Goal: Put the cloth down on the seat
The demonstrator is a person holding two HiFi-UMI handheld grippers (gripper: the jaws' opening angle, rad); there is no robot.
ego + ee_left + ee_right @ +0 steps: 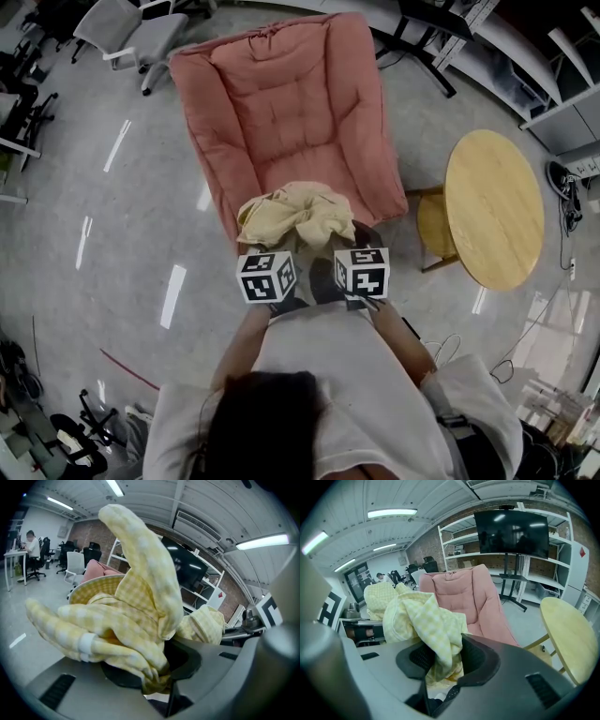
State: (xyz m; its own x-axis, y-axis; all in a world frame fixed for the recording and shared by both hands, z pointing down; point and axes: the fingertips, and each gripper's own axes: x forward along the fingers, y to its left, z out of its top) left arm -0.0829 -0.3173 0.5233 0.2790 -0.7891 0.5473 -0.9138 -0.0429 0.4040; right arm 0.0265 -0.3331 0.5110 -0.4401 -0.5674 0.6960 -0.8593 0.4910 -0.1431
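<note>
Round wooden table at right on grey floor, grey office chair far left, black screen before white shelving.

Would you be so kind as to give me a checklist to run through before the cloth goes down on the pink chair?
1. The left gripper clamped on the cloth: ok, a bunched yellow fold sits between its jaws.
2. The right gripper clamped on the cloth: ok, a fold is pinched there too.
3. The seat bare: ok where visible; its front edge is hidden by the cloth.
4. The cloth above the seat: cannot tell; the head view shows it only at the front edge.
5. The cloth spread flat: not ok, it is bunched between the grippers.
</note>
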